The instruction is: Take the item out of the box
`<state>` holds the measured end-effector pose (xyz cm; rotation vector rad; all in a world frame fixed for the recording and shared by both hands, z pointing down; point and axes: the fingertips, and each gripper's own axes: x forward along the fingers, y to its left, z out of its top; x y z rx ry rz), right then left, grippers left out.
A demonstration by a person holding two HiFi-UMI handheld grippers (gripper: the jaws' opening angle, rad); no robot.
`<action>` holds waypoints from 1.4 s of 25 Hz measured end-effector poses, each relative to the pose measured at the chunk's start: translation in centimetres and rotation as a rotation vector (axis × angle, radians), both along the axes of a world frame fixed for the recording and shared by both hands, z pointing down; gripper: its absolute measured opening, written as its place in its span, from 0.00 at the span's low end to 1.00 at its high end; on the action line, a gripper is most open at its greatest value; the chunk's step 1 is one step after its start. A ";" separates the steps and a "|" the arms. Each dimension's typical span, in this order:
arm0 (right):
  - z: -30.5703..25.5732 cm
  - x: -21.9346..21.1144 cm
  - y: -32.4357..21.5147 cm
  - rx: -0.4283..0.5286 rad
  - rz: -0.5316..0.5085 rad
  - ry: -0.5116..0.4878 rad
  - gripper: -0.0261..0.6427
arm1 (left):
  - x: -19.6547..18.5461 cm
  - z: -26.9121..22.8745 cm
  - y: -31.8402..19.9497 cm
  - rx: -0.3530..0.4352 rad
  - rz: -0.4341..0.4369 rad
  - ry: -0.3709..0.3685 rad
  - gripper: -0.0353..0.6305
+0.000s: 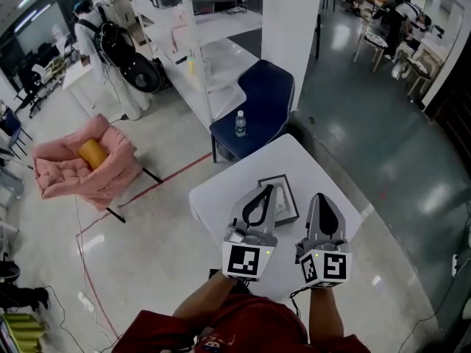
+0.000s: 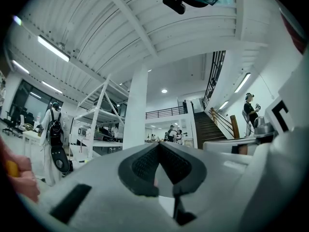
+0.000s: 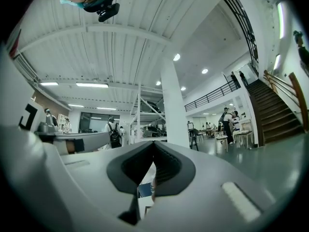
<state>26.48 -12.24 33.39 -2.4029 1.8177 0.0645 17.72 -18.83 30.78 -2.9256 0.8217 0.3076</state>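
Observation:
A small box (image 1: pixel 285 197) with a dark rim and a pale inside lies on the white table (image 1: pixel 213 197), and my left gripper covers part of it. My left gripper (image 1: pixel 268 189) hangs over the box's left side with its tips touching and nothing between them. My right gripper (image 1: pixel 319 196) is just right of the box, also shut and empty. Both gripper views look out level across the hall, so neither shows the box clearly. In them the left gripper (image 2: pixel 158 144) and the right gripper (image 3: pixel 153 143) have their dark pads meeting at the tip.
Beyond the table's far corner stands a blue chair (image 1: pixel 261 101) with a water bottle (image 1: pixel 240 123) on it. A pink armchair (image 1: pixel 85 169) holding a yellow cushion (image 1: pixel 92 153) sits at the left. White shelving (image 1: pixel 184 28), a white pillar (image 1: pixel 288 20) and a person (image 1: pixel 92 39) stand behind.

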 end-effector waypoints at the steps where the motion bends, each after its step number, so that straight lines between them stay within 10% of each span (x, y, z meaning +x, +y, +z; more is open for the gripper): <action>1: -0.1 -0.1 -0.9 -0.001 0.001 0.005 0.04 | 0.1 0.1 -0.9 -0.005 0.009 0.002 0.06; 14: -0.3 1.5 -6.3 -0.030 0.035 0.011 0.04 | 2.8 0.9 -5.8 -0.036 0.080 -0.019 0.06; 35: 7.5 6.7 -10.5 -0.212 -0.296 0.073 0.04 | 5.4 6.0 -6.6 -0.026 -0.152 -0.127 0.06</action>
